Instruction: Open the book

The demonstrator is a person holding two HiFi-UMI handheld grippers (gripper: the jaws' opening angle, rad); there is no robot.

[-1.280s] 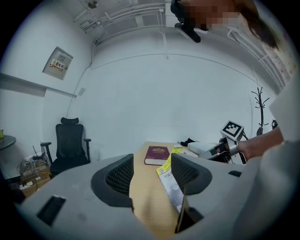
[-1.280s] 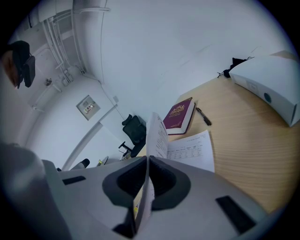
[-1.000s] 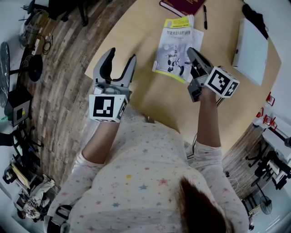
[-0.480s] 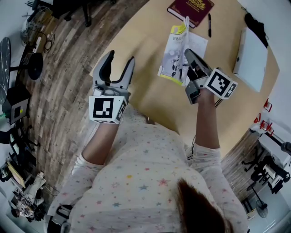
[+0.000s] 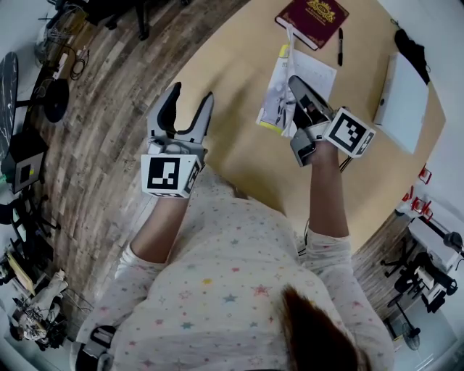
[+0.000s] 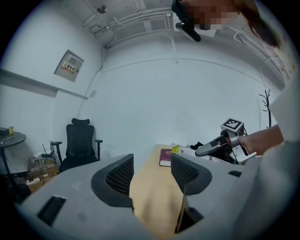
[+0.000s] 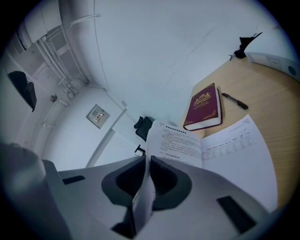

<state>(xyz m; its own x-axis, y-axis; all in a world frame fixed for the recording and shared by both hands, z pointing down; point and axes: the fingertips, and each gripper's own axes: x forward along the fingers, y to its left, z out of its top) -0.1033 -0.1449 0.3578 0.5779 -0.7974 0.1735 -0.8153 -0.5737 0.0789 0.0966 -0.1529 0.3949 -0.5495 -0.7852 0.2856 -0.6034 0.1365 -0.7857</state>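
The book (image 5: 274, 98), a thin booklet with a white and yellow cover, lies on the round wooden table (image 5: 239, 145). My right gripper (image 5: 293, 82) is shut on the cover's edge and holds the cover upright, so the first inside page (image 5: 317, 72) shows. In the right gripper view the lifted cover (image 7: 179, 143) stands pinched between the jaws of that gripper (image 7: 146, 165), with the printed page (image 7: 236, 149) flat beside it. My left gripper (image 5: 192, 93) is open and holds nothing, over the table's left edge, apart from the book. Its open jaws (image 6: 151, 169) frame bare tabletop.
A maroon hardback (image 5: 314, 17) and a black pen (image 5: 339, 38) lie beyond the booklet. A white flat box (image 5: 403, 88) and a dark cloth (image 5: 410, 38) sit at the table's right. Off the table is plank floor, and a black office chair (image 6: 79, 140) stands there.
The right gripper has lifted the booklet's cover from flat to upright, swinging it leftward and exposing the inside page. The left gripper has stayed open in place.
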